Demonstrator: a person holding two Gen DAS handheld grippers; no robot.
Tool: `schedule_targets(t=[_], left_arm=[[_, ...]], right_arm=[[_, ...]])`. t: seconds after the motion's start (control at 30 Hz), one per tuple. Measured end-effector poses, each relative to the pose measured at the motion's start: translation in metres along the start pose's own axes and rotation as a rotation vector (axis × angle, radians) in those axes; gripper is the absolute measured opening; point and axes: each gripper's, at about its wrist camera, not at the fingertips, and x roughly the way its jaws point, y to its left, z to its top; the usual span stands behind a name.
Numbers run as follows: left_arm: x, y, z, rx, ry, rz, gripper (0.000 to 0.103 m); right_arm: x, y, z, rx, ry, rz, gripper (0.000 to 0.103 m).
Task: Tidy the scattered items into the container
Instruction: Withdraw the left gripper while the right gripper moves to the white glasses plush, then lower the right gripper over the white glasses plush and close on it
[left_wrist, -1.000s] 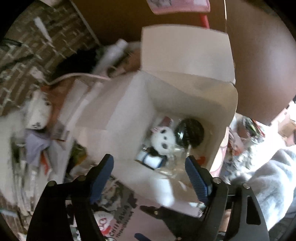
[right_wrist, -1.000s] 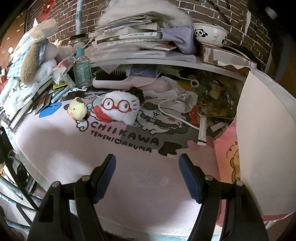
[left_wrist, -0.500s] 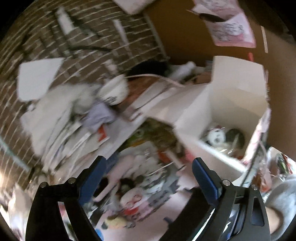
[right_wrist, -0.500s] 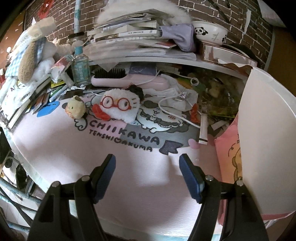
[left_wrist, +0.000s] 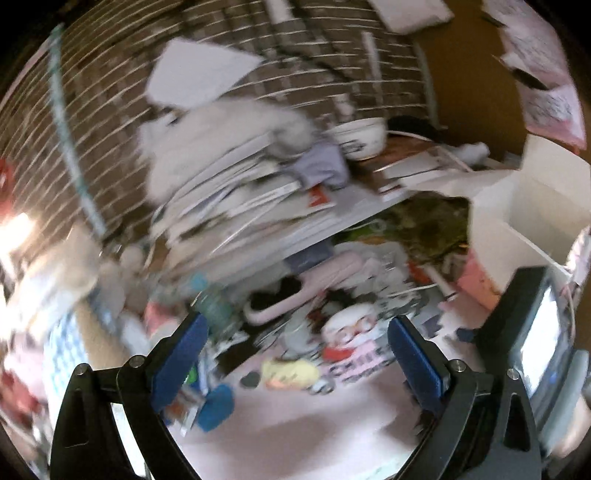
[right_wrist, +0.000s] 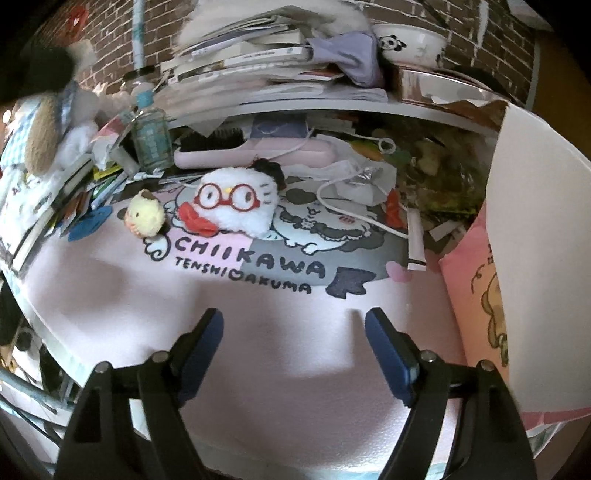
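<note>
Blurred view: left gripper (left_wrist: 295, 345) gapes empty above yellow plush (left_wrist: 291, 373), white box (left_wrist: 517, 206) right

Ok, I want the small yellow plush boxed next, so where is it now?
In the right wrist view the small yellow plush lies on the pink printed mat, left of centre, just left of the white plush with red glasses and right of the blue clip.

Desk covered by pink printed mat (right_wrist: 280, 354). White plush with red glasses (right_wrist: 236, 206) lying upper centre of right wrist frame, small yellow plush (right_wrist: 146, 219) just left of it. Pink hairbrush (right_wrist: 255, 149) behind, bottle (right_wrist: 149, 138) upper left. White box (right_wrist: 539, 258) at right edge. Left wrist view blurred.
</note>
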Motion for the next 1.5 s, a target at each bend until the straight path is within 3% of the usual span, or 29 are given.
schedule_targets(t=[0.2, 0.33, 0.67, 0.83, 1.03, 1.17, 1.33, 1.4, 1.5], left_arm=[[0.007, 0.037, -0.033, -0.151, 0.032, 0.056, 0.098], [0.009, 0.049, -0.046, -0.203, 0.035, 0.026, 0.098], [0.025, 0.067, -0.047, -0.245, 0.065, 0.144, 0.098], [0.029, 0.07, -0.047, -0.259, 0.069, 0.14, 0.098], [0.03, 0.068, -0.046, -0.25, 0.069, 0.135, 0.098], [0.03, 0.068, -0.045, -0.251, 0.069, 0.134, 0.098], [0.029, 0.069, -0.045, -0.251, 0.068, 0.136, 0.098], [0.029, 0.069, -0.045, -0.25, 0.07, 0.134, 0.098], [0.03, 0.069, -0.046, -0.248, 0.076, 0.14, 0.098]], right_arm=[[0.001, -0.006, 0.006, 0.06, -0.009, 0.036, 0.077], [0.006, 0.002, 0.018, 0.086, -0.005, 0.07, 0.082], [0.033, 0.025, 0.049, 0.124, -0.008, 0.058, 0.082], [0.048, 0.031, 0.063, 0.127, -0.002, 0.0, 0.082], [0.059, 0.038, 0.075, 0.132, 0.013, -0.006, 0.085], [0.064, 0.045, 0.078, 0.116, 0.029, -0.027, 0.092], [0.075, 0.044, 0.084, 0.151, 0.047, 0.024, 0.091], [0.079, 0.043, 0.084, 0.16, 0.057, 0.033, 0.09], [0.076, 0.04, 0.083, 0.164, 0.037, 0.031, 0.072]])
